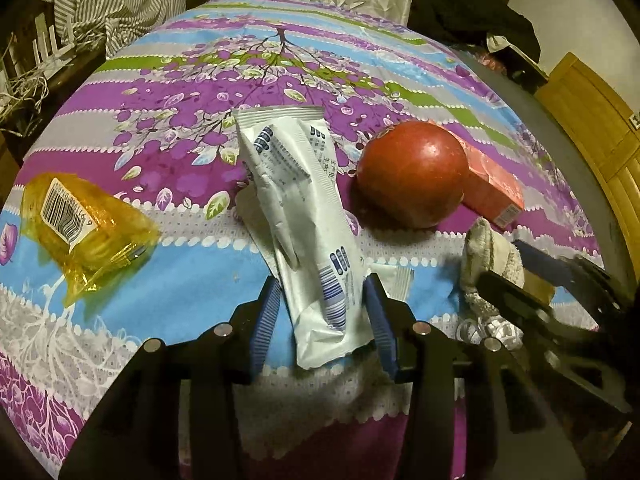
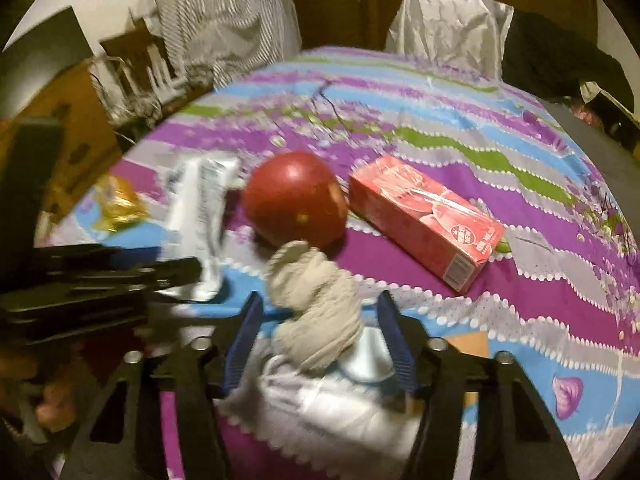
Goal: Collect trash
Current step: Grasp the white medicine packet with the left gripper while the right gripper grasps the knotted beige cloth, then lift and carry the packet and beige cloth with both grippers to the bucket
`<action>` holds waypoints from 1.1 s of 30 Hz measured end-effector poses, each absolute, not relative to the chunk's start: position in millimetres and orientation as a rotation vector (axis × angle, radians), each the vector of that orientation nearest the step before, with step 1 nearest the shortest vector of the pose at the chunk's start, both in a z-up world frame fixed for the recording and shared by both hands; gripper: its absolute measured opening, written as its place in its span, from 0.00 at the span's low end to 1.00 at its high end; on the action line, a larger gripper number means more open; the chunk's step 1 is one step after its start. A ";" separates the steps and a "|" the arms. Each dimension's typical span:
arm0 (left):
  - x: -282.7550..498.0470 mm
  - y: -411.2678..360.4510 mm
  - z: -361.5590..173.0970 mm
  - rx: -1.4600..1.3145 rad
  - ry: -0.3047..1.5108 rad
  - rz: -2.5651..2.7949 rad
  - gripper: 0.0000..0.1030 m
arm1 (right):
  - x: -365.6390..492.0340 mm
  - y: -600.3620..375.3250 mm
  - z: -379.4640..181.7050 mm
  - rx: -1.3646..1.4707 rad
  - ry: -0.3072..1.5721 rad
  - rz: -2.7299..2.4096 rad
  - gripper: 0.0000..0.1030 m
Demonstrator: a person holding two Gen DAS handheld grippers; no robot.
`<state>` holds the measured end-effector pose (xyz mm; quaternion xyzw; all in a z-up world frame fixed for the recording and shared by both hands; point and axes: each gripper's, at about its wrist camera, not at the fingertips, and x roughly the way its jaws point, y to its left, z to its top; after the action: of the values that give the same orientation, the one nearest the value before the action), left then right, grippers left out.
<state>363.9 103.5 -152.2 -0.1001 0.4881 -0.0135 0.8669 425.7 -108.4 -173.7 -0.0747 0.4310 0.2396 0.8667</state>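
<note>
A long white wrapper with blue print lies on the flowered tablecloth, and my left gripper is shut on its near end, the blue pads pressing both sides. In the right wrist view the same wrapper shows beside the left gripper's black fingers. My right gripper stands open around a beige crumpled wad, with gaps at both pads. A white mask-like piece lies under the wad. The wad sits at the right in the left wrist view.
A yellow wrapper lies at the left. A red round fruit and a red carton sit mid-table. A white bag, a striped cloth and a dark garment stand behind the table; wooden furniture is at the right.
</note>
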 end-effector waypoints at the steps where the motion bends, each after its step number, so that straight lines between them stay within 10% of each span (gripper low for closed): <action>1: 363.9 103.5 -152.5 -0.210 1.020 -0.028 0.42 | 426.9 -106.9 -176.6 -0.164 0.908 0.500 0.44; 33: 172.2 67.3 -29.4 -0.040 0.533 0.047 0.34 | 198.9 -183.3 -70.3 0.001 0.394 0.355 0.31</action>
<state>172.2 67.3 -29.4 -0.0197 0.2632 0.0234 0.9643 198.9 -183.3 -70.3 0.0005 0.1945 0.1753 0.9651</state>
